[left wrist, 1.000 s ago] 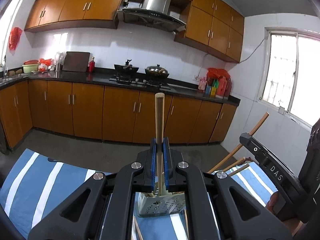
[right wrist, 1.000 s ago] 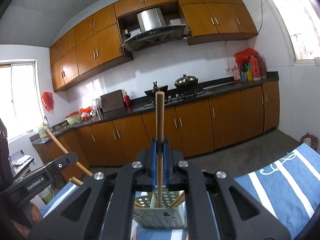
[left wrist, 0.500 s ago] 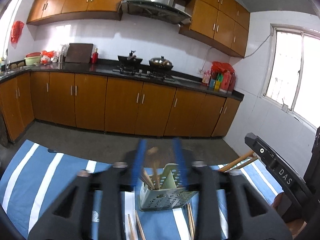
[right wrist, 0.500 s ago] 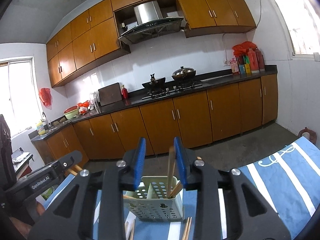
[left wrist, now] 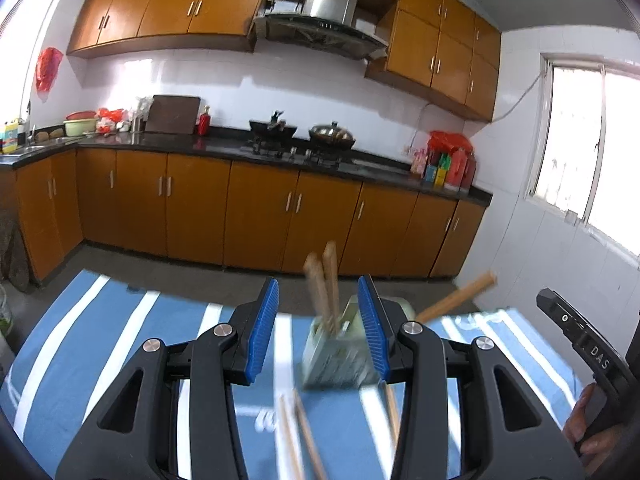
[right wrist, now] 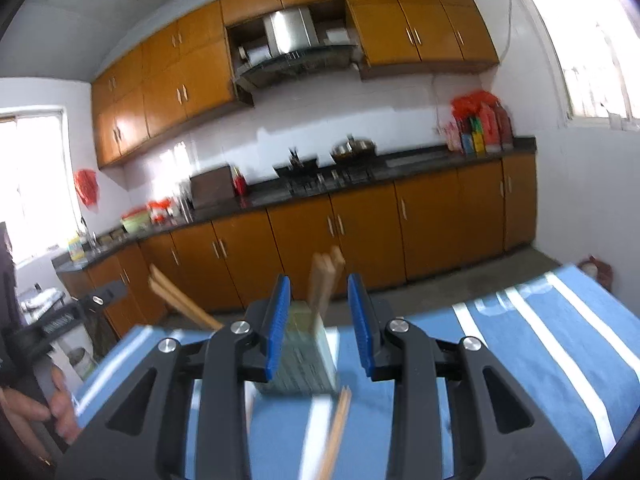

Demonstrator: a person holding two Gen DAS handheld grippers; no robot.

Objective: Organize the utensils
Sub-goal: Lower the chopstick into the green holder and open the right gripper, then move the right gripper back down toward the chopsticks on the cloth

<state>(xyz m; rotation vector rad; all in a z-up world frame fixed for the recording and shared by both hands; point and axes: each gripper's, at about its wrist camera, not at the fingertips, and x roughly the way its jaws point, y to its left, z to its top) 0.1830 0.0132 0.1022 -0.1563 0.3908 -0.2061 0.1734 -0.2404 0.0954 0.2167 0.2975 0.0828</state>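
A pale green perforated utensil holder (left wrist: 340, 356) stands on the blue striped cloth (left wrist: 100, 344), with wooden chopsticks (left wrist: 324, 280) upright in it and others leaning out (left wrist: 456, 300). My left gripper (left wrist: 320, 320) is open and empty, just in front of the holder. My right gripper (right wrist: 318, 320) is open and empty, with the holder (right wrist: 304, 356) and its chopsticks (right wrist: 326, 276) between and behind the blue pads. Loose chopsticks lie on the cloth in the left wrist view (left wrist: 300, 432) and in the right wrist view (right wrist: 338, 420).
The right gripper's body (left wrist: 580, 344) shows at the right of the left wrist view. The left gripper's body (right wrist: 60, 320) shows at the left of the right wrist view. Brown kitchen cabinets (left wrist: 260, 208) and a dark counter stand beyond the table's far edge.
Both grippers were shut on a chopstick each, upright over the holder. Both have opened and dropped the chopsticks into the holder, then drawn back.
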